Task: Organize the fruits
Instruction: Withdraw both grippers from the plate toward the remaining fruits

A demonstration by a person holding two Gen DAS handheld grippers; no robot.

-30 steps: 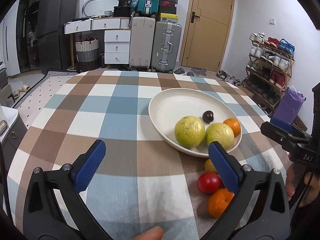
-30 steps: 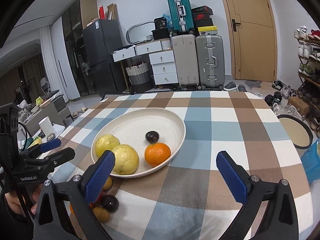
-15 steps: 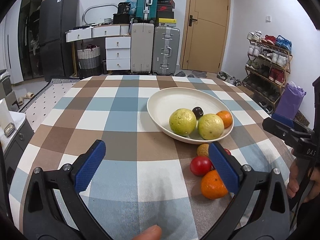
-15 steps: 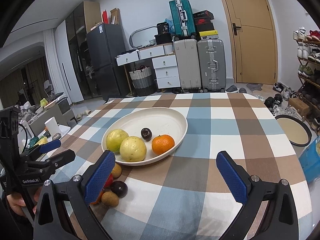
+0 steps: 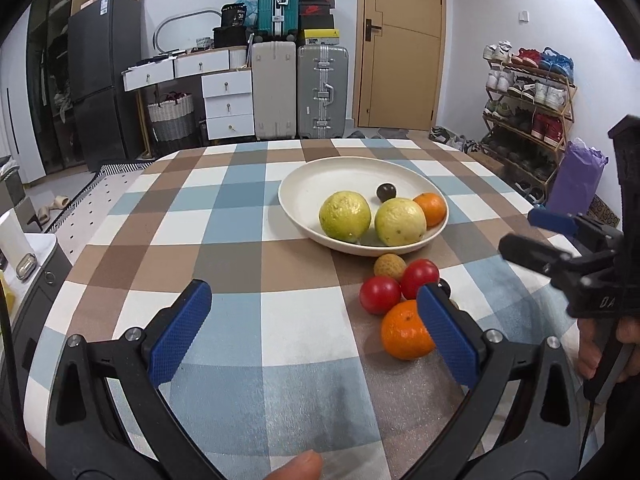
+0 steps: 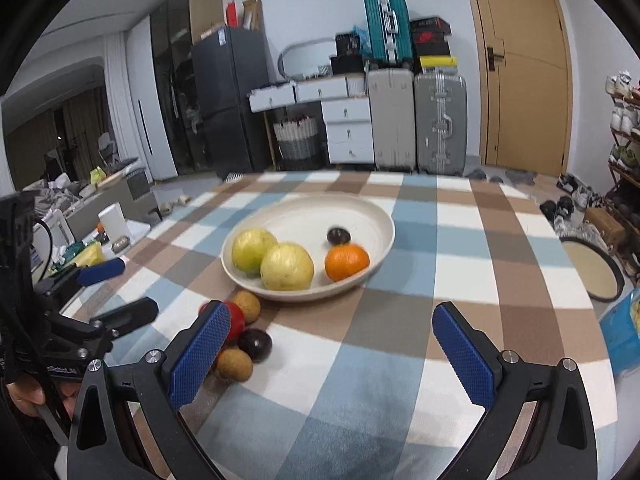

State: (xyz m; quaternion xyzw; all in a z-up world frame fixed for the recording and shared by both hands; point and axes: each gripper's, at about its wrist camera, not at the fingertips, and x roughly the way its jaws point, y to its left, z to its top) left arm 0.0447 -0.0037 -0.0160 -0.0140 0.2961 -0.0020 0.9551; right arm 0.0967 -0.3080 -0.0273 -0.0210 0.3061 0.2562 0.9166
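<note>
Fruits are lying in two groups on the checked surface (image 5: 240, 216). Nearest the cameras, the left tool (image 5: 314, 330) is hovering low over the surface with its blue pads spread wide and nothing between them. The right tool (image 6: 340, 352) is likewise standing wide apart and empty; in the left view it is showing at the right edge, gripped by a hand (image 5: 608, 344).

Just beyond the left tool's right pad, a loose cluster is sitting on the surface: a mandarin (image 5: 404, 334) closest, two red tomatoes (image 5: 380, 294) touching each other behind it, and a tan longan (image 5: 389, 266) just short of the plate. A dark round fruit (image 6: 256, 344) and a second longan (image 6: 235, 365) are showing in the right view, partly hidden behind that tool's left pad.

Farther back, a cream plate (image 5: 304, 184) is holding two yellow-green guavas (image 5: 345, 216) side by side at its near edge, an orange (image 5: 431, 209) to their right, and a small dark fruit (image 5: 386, 191) behind them.

Beyond the surface, suitcases (image 5: 322, 92) are standing against the wall beside a wooden door (image 5: 400, 44), and a shoe rack (image 5: 528, 108) is lining the right wall.
</note>
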